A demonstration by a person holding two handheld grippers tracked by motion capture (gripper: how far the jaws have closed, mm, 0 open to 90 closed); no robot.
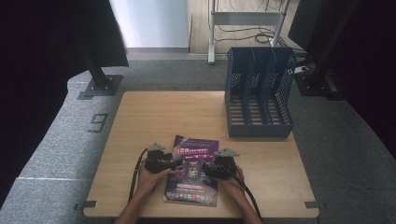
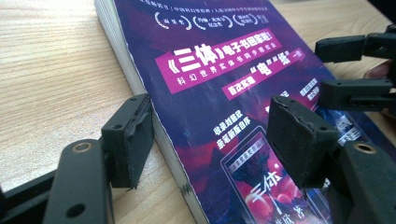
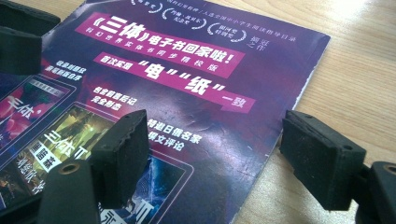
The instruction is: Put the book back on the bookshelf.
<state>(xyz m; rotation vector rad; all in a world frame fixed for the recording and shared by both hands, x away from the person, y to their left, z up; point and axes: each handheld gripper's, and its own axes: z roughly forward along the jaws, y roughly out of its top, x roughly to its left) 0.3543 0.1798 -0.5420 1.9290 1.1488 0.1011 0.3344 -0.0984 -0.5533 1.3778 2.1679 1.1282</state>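
Purple book [image 1: 192, 173] lies flat on the desk [image 1: 140, 121], lower centre of the high view, closed, cover up. Blue file rack [image 1: 259, 93] stands empty at the upper right, well apart from it.

Left hand-held gripper [image 1: 173, 163]: jaws open, straddling the book's left edge; in the left gripper view one pad [image 2: 133, 137] sits against the page block on the desk side, the other over the cover. Nothing clamped.

Right hand-held gripper [image 1: 205, 169]: jaws open wide astride the right edge; one pad [image 3: 123, 149] over the cover, one over bare wood, apart from the book.

Step looks like a two-sided pickup. To do it well:
- lower pad must get under the edge, not push it, or the book slides
- close both sides together
- bite deep enough to catch the whole block, not just the cover
- lift level, then tip upright for a rack slot
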